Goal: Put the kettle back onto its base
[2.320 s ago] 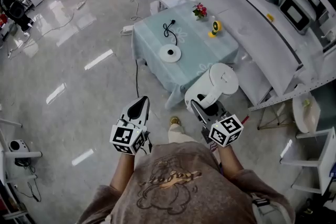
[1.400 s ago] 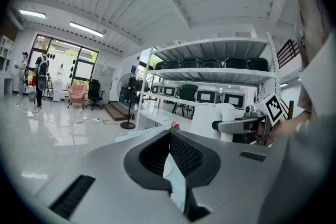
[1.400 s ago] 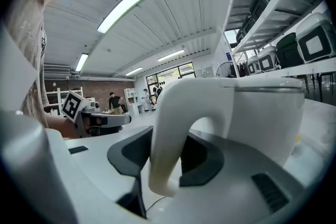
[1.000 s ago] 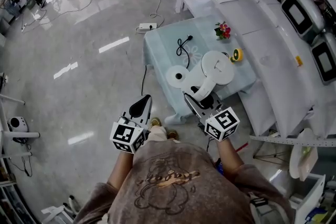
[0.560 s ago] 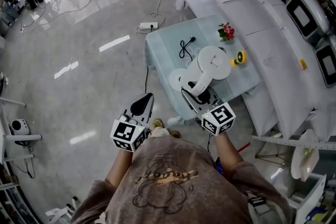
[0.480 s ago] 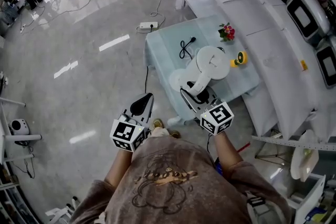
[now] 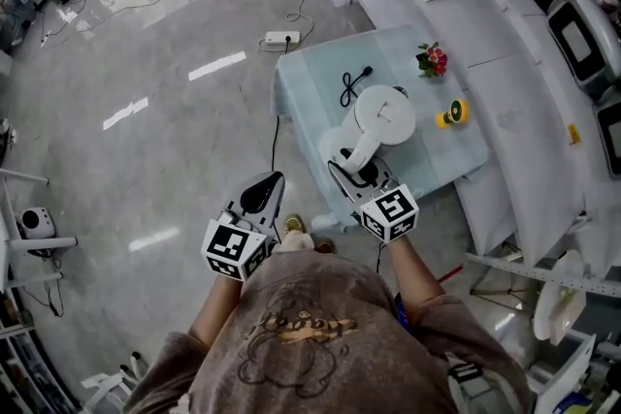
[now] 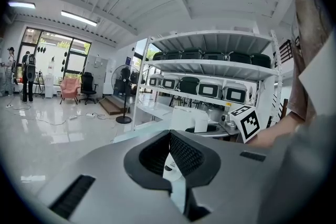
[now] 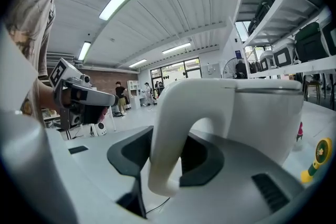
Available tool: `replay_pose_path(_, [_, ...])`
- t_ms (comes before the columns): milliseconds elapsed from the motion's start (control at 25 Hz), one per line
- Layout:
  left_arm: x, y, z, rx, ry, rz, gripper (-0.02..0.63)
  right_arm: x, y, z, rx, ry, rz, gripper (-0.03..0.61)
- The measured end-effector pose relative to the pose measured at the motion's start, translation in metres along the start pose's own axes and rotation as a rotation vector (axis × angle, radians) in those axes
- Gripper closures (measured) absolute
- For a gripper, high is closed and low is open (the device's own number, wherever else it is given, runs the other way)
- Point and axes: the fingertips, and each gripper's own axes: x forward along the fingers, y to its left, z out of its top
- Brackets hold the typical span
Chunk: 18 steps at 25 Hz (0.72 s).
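Wide pale counter (image 7: 456, 155) below, and over its near left part hangs the white kettle (image 7: 385, 111), carried clear of the cloth as far as the head view lets me judge. The base (image 7: 332, 143) looks to be that white rim peeking out just beside the kettle on the left, mostly covered, so the kettle is near it but not seated. The black cable (image 7: 353, 84) lies just beyond. Here's the danger: the kettle is not lined up over the base, and if it goes down off-centre it lands on the rim and tips, or shoves the light base across the cloth. The grip is only on the curved handle (image 9: 169, 155), so the heavy body could swing or twist between the pads. The right tool (image 7: 355, 172) is pinching that handle, reaching forward from the person's chest and angled a little downward. The left tool (image 7: 262, 192) is held low beside it, well apart from the counter, jaws pressed together on nothing.
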Motion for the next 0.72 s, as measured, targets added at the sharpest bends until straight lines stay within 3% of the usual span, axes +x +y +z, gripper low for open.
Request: replay_pose_path(720, [-0.003,0.023,-0.011,-0.010,0.060,0.060,0.592,0.037,-0.014,-0.049,-0.008,0.036,0.021,0.428])
